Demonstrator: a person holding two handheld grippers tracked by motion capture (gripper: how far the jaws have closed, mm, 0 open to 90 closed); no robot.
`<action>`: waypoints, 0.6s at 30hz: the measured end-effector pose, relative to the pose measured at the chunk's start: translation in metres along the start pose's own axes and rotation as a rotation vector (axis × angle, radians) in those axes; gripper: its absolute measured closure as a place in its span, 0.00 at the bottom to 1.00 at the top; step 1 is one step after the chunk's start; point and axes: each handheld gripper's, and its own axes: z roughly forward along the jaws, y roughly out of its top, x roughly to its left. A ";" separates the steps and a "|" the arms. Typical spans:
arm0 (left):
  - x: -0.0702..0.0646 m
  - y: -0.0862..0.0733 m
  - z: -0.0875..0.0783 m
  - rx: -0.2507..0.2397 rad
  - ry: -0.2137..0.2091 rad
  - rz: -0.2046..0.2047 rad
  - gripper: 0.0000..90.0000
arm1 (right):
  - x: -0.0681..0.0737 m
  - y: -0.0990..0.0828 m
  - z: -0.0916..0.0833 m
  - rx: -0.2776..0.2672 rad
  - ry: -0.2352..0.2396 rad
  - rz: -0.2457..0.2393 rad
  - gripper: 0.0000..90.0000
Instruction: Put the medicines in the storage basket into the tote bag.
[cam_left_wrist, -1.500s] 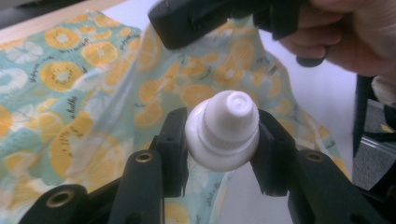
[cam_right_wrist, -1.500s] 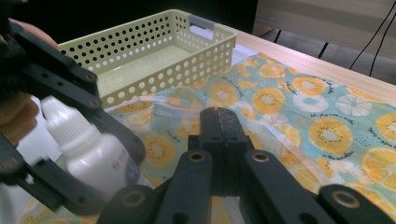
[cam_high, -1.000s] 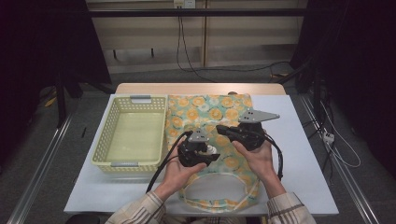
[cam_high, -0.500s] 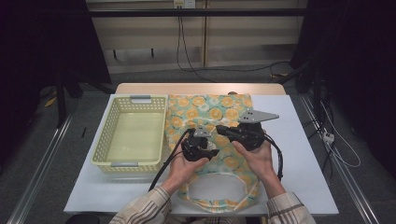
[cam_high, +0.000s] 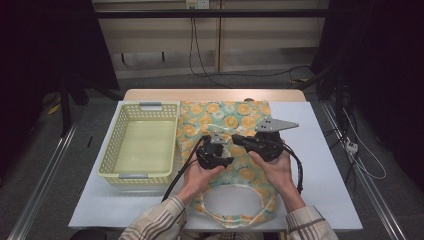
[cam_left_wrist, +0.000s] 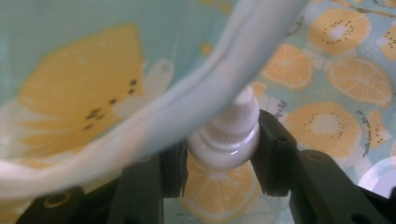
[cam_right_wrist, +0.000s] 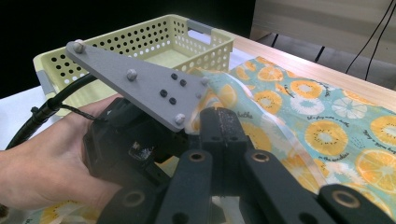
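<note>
A cloth bag (cam_high: 225, 115) printed with orange slices lies flat on the white table (cam_high: 320, 165). My right gripper (cam_high: 236, 140) points left and is shut on the bag's rim (cam_right_wrist: 212, 91), holding it a little off the lower layer. My left gripper (cam_high: 222, 145) is shut on a small white bottle (cam_left_wrist: 227, 140) with a ribbed cap. In the left gripper view the lifted rim (cam_left_wrist: 187, 107) arches just over the bottle, and the bag's lower layer (cam_left_wrist: 327, 126) lies beyond. The right gripper view shows the left gripper's grey plate (cam_right_wrist: 135, 81) close beside my right gripper (cam_right_wrist: 218, 122).
A pale yellow perforated basket (cam_high: 142, 140) stands left of the bag, with nothing in it. The bag's handle loop (cam_high: 235, 220) lies near the table's front edge between the forearms. Bare table lies to the right of the bag. Cables trail on the floor behind.
The left gripper has edged forward and right, closer to the right gripper and the lifted rim. The right gripper has hardly moved.
</note>
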 end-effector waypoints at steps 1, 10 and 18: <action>-0.001 0.000 -0.001 0.006 0.024 0.003 0.59 | 0.000 0.000 0.000 0.002 0.000 -0.002 1.00; -0.002 0.004 -0.013 -0.053 -0.016 -0.007 0.29 | -0.002 0.000 -0.001 -0.006 0.000 0.002 1.00; -0.008 0.005 -0.032 -0.086 -0.045 -0.010 0.13 | -0.005 0.000 -0.001 -0.007 -0.004 0.011 1.00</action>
